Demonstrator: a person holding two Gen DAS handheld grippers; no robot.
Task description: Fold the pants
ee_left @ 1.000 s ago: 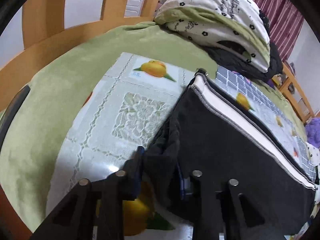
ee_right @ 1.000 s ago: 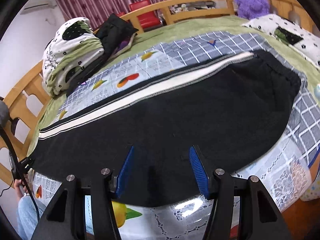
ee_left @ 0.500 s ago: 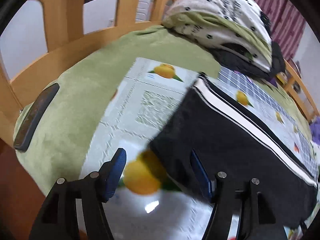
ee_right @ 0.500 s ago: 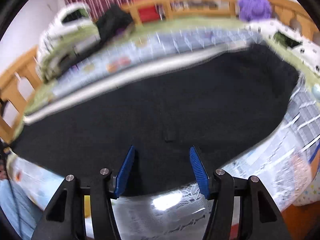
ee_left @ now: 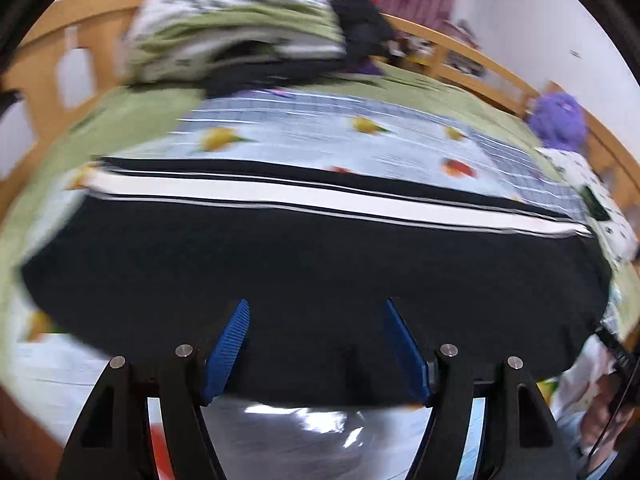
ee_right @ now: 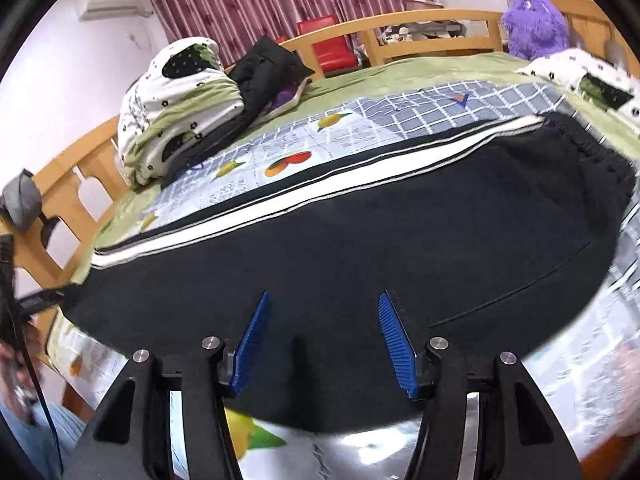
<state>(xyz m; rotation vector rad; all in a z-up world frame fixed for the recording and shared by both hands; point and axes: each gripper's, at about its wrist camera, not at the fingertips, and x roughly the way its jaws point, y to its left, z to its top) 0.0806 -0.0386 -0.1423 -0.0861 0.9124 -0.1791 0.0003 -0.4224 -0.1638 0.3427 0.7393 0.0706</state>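
Pants (ee_left: pixel 304 264) released; left tool (ee_left: pixel 316 308) swung.

Left gripper (ee_left: pixel 316 308): one second ago clamped on the leg-end corner of the pants (ee_left: pixel 304 280), lifting it off the fruit-print cloth (ee_left: pixel 304 140); half a second ago released, fingers spread. Now fingers wide apart over the pants' near edge, gripping nothing, and turned from the leg end to face the white side stripe (ee_left: pixel 320 200) broadside.

Pants: raised corner now lying flat.

Right gripper (ee_right: pixel 322 304): view slightly shifted along the pants.
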